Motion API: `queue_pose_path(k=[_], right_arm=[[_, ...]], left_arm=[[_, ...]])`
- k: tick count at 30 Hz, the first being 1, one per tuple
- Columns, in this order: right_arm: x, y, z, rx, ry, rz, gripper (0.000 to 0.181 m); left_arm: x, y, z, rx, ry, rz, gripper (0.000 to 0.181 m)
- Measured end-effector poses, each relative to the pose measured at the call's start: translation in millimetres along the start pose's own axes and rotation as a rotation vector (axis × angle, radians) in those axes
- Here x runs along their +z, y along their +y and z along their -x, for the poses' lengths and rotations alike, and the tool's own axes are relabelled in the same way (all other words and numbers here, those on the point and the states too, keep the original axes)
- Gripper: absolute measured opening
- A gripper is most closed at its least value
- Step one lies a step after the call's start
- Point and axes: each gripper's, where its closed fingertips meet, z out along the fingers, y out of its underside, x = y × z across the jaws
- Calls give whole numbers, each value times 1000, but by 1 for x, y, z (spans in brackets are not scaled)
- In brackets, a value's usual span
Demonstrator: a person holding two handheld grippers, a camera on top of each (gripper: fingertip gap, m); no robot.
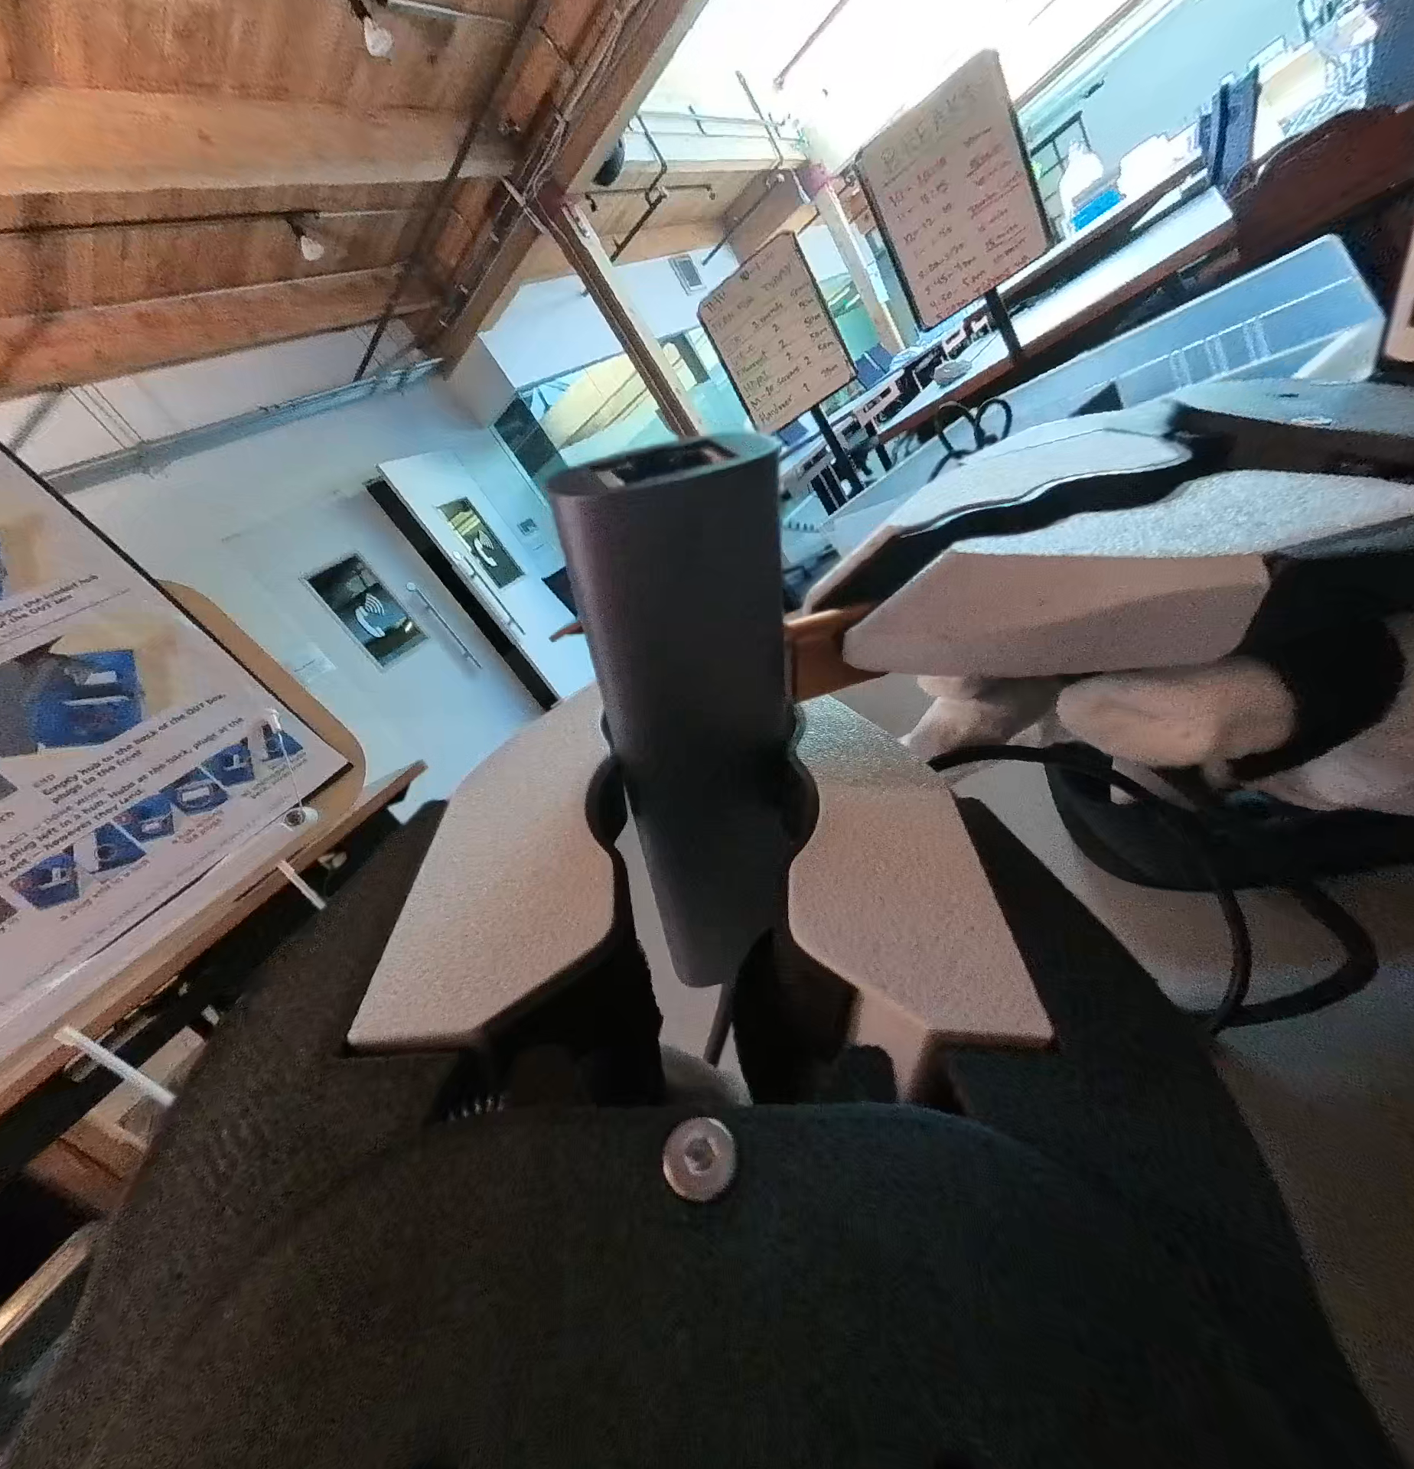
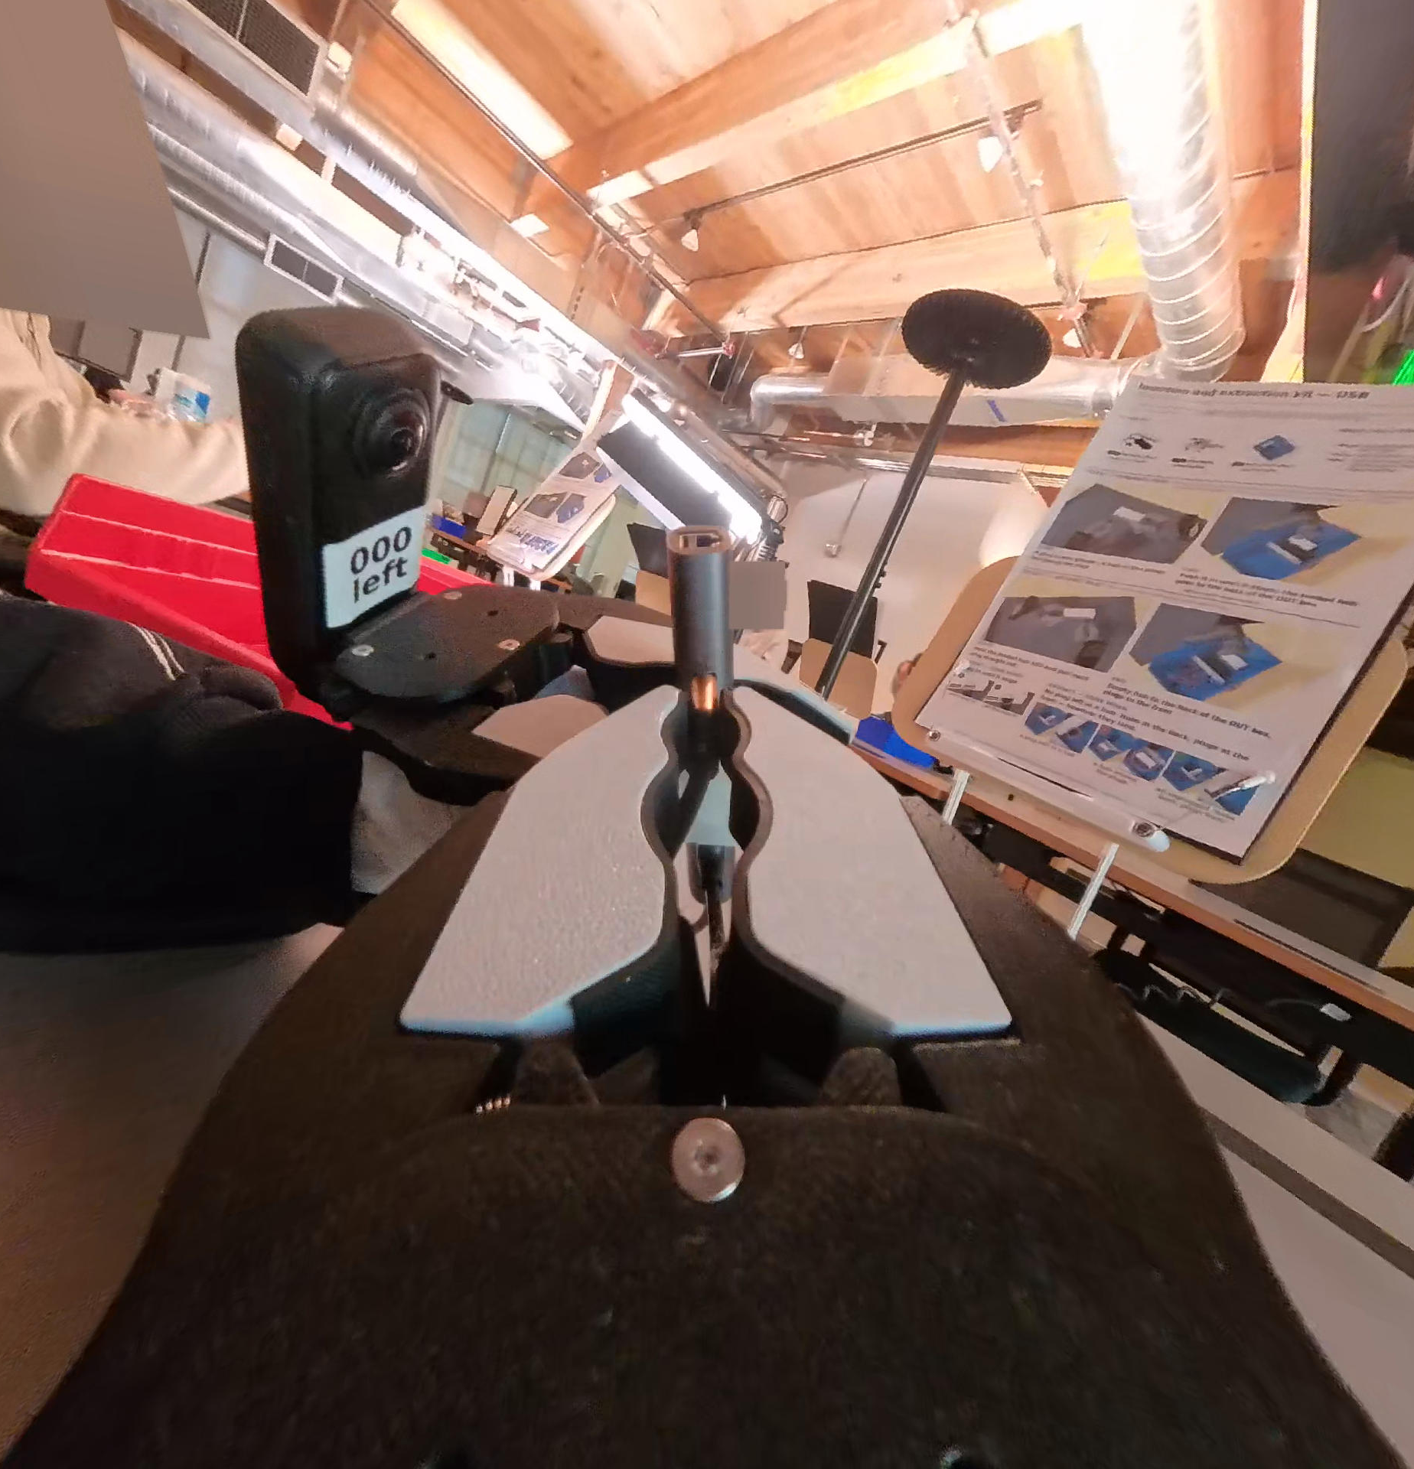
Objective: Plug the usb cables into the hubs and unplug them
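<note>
The grey hub's (image 1: 672,715) lower end is disappearing between the left gripper's (image 1: 700,783) jaws, its cable (image 1: 720,1025) vanishing behind the body. The right gripper (image 2: 700,743) is covering the dark adapter's (image 2: 700,604) base. The instruction board (image 1: 92,755) is running off the left wrist view's edge, its small pictures blurring

Hub (image 1: 672,676) between left fingers (image 1: 513,890) — instruction board (image 1: 131,755) leftward (tilted).
</note>
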Motion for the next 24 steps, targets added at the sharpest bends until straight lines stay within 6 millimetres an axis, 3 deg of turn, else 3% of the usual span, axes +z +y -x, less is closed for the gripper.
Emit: queue_pose_path(k=[5, 9, 14, 18, 24], right_arm=[[1, 6, -3, -26, 29, 36, 7], [1, 3, -6, -99, 79, 21, 24], [3, 11, -9, -101, 87, 79, 21], [5, 25, 2, -108, 15, 183, 8], [6, 33, -3, -31, 42, 272, 7]], left_arm=[[0, 9, 2, -12, 5, 75, 35], [-1, 13, 3, 10, 12, 100, 34], [-2, 14, 2, 29, 21, 114, 34], [-3, 19, -3, 81, 59, 142, 34], [0, 31, -4, 1, 83, 202, 33]])
